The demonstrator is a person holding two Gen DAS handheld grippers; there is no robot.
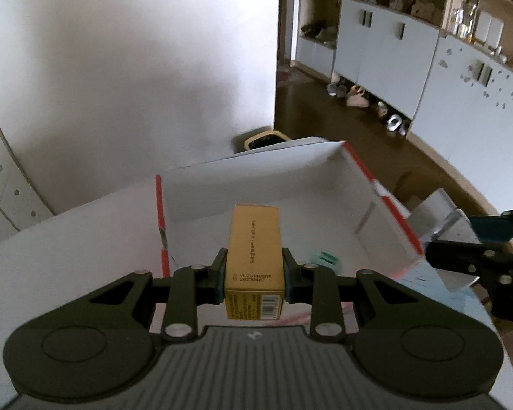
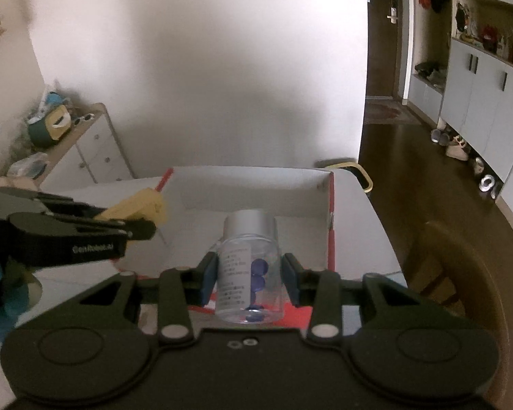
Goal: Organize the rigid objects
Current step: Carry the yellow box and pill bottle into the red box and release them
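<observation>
Yellow carton [image 1: 254, 249] clenched between left gripper [image 1: 254, 275] fingers [image 1: 218, 273], long axis pointing forward, barcode end toward the camera, held above the near part of the open white box [image 1: 352, 177]. Clear plastic bottle [image 2: 250, 273] with silver cap [image 2: 249, 223] and blue pills inside gripped by right gripper [image 2: 249, 275] fingers [image 2: 207, 275], cap pointing forward, poised over the near edge of the same box [image 2: 256, 177]. Both hands loaded, neither item set down yet.

Box with red-trimmed rim, sitting on the white counter [image 1: 68, 239], toward its far right corner. Something small and green [image 1: 326, 258] on the box floor beside the carton, too blurred to name. Floor otherwise looks mostly bare.

Likely step: lower both items into the box. To do well: drop carton flat toward the left wall, bottle toward the right wall, keeping the two grippers apart so linkages avoid clashing over the narrow opening. Bring each item to the floor before opening fingers; bottle round and likely to roll if laid on its side, so best nudged against a wall or stood on its base. Clear the near rim on the way down, avoid the green item.
</observation>
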